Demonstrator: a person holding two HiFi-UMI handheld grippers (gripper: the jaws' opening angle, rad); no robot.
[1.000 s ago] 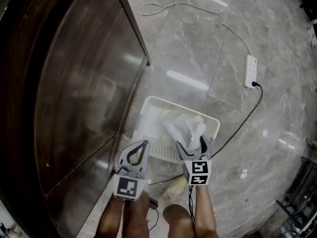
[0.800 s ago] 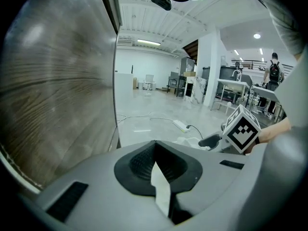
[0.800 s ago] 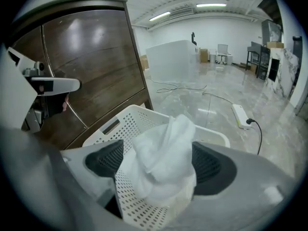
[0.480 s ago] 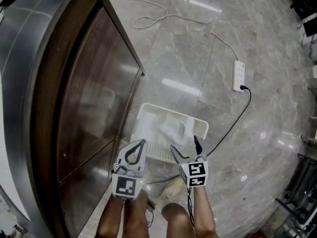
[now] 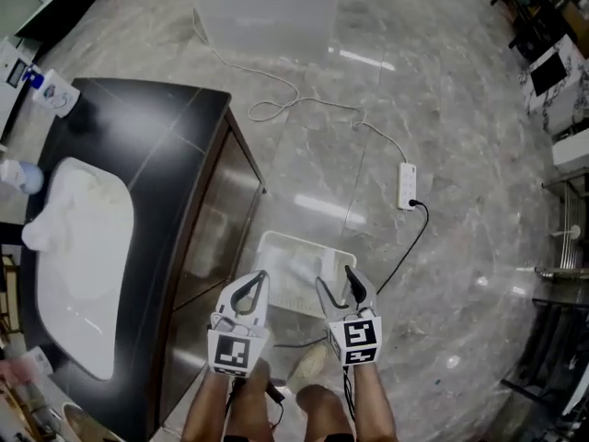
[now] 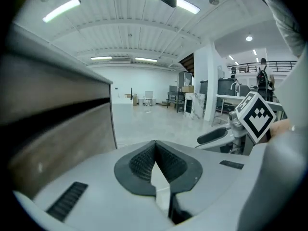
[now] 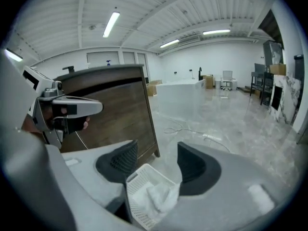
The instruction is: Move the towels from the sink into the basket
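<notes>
DESK: What are the two tools doing above the basket?

FIELD: Both are held high over the white basket (image 5: 276, 240), which stands on the floor just right of the wooden cabinet (image 5: 207, 238). The left gripper (image 5: 260, 276) has its jaws pressed together on nothing. The right gripper (image 5: 334, 276) has its jaws part-way apart, having just been closing, with nothing between them. The basket shows beyond the gap.

DESK: And the towels?

FIELD: One white towel (image 5: 306, 267) lies crumpled in the basket. More white cloth (image 5: 63, 205) appears heaped at the far end of the sink (image 5: 87, 320), at left, set in the dark counter (image 5: 166, 145). Empty tools held up suggest one drop is done and a reach left to the sink comes next.

DESK: The room?

FIELD: A polished grey marble floor (image 5: 460, 247) glares under ceiling strip lights. A power strip (image 5: 405, 184) and its cables trail right of and beyond the basket. It is a large, bright open hall, with furniture at the far side.
</notes>
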